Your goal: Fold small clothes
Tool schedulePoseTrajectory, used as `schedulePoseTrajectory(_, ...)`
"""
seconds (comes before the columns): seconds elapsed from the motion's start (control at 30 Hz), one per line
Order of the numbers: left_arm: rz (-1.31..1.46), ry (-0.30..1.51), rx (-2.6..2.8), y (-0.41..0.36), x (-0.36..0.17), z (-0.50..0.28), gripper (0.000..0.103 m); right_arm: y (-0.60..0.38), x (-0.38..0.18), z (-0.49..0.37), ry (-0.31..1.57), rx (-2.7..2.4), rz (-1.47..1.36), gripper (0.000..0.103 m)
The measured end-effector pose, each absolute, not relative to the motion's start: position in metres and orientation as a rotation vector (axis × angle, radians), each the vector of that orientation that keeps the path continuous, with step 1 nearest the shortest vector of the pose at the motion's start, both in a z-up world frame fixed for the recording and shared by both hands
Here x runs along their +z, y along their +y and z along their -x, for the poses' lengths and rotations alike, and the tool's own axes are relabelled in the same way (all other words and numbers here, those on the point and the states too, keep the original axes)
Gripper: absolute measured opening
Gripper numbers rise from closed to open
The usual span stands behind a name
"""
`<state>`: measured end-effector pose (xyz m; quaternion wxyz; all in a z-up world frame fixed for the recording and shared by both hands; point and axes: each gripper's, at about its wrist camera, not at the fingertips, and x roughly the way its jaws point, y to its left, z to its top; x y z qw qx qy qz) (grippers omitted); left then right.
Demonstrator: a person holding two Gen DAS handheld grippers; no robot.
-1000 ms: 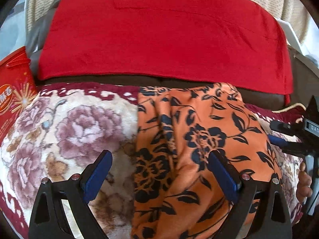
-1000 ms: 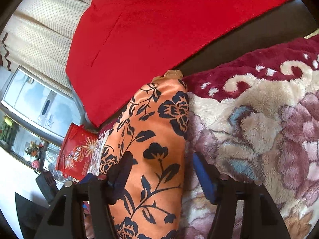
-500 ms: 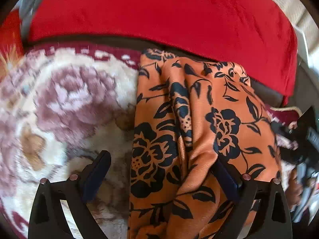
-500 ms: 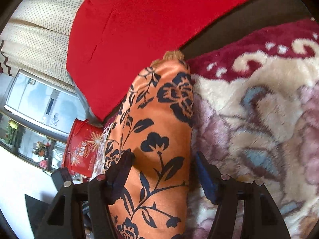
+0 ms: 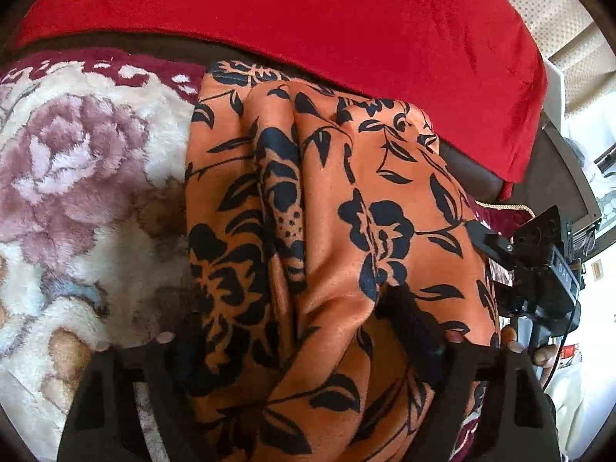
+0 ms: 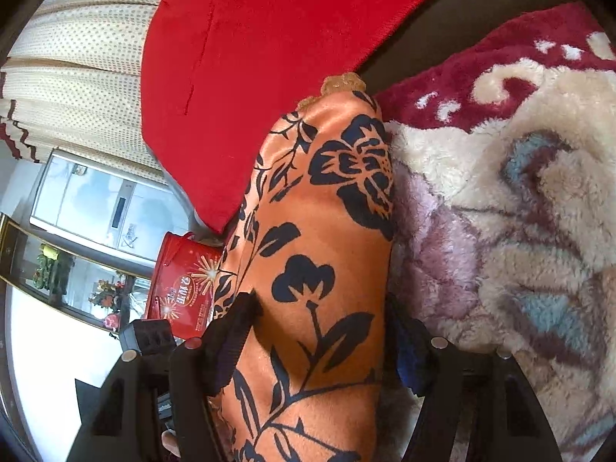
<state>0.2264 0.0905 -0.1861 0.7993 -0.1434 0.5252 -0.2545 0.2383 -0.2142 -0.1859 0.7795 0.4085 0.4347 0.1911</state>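
An orange garment with a black flower print (image 5: 327, 231) lies bunched on a plush floral blanket (image 5: 77, 192). My left gripper (image 5: 304, 331) stands open around its near end, the cloth mounded between the blue-padded fingers (image 5: 415, 327). In the right wrist view the same garment (image 6: 319, 250) runs lengthwise between the fingers of my right gripper (image 6: 319, 331), which is open and straddles it. The right gripper also shows at the right edge of the left wrist view (image 5: 539, 269), beside the garment.
A red cloth (image 5: 308, 19) covers the dark sofa back behind the blanket (image 6: 519, 192). A red gift bag (image 6: 184, 288) stands beyond the garment's far side. Beige curtains (image 6: 77, 57) and a glass cabinet (image 6: 96, 200) are in the background.
Both grippers have moved down and forward over the garment. The cloth now bulges higher between the left fingers, and the right fingers sit closer around it.
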Motion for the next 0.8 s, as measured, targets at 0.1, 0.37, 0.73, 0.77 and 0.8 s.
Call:
schedulePoseTrajectory(0.1,0.324,1.108,-0.534,0.096,-0.182,-0.222,0.059,-0.208,-0.183,-0.239,0.922,0.411,-0.857,0.064)
schedulePoseTrajectory(0.37,0.193,1.032,-0.472,0.078,-0.159,-0.204,0.046,-0.199,-0.171,-0.238,0.896,0.408,-0.801,0.050)
schedulePoseTrajectory(0.73,0.088,1.013,-0.409,0.059,-0.156,-0.200,0.056,-0.207,-0.185,-0.239,0.903,0.432,-0.865,0.052)
schedulePoseTrajectory(0.77,0.076,1.010,-0.406,0.057,-0.155,-0.199,0.057,-0.207,-0.185,-0.239,0.904,0.434,-0.865,0.054)
schedulePoseTrajectory(0.8,0.065,1.007,-0.401,0.056,-0.154,-0.199,0.058,-0.208,-0.186,-0.239,0.906,0.435,-0.865,0.054)
